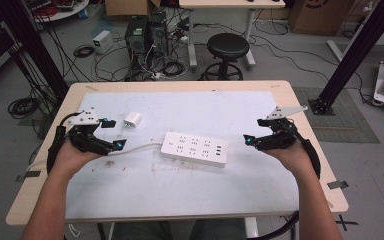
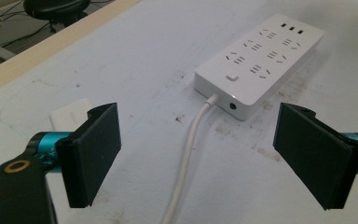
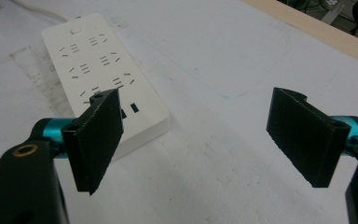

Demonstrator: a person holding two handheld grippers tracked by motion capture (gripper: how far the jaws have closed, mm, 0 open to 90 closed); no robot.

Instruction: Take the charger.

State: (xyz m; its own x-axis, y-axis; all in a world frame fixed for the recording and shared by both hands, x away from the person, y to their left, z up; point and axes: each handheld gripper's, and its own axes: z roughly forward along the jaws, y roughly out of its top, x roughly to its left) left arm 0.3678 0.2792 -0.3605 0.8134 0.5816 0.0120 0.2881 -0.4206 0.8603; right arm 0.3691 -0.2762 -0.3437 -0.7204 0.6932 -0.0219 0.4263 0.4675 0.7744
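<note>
Power strip (image 1: pixel 195 148) lies at frame centre, adapter (image 1: pixel 132 120) upper left. Left gripper (image 1: pixel 114 134) and right gripper (image 1: pixel 258 132) flank the strip, jaws spread wide, empty.

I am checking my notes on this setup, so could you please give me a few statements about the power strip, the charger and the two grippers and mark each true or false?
1. The power strip lies flat on the table between the two grippers. True.
2. The left gripper is shut on the cable. False: its fingers stand wide apart, with the cable lying on the table between them.
3. The small white charger is plugged into the power strip. False: it lies apart on the table, nearer the left gripper.
4. The right gripper is open and holds nothing. True.
</note>
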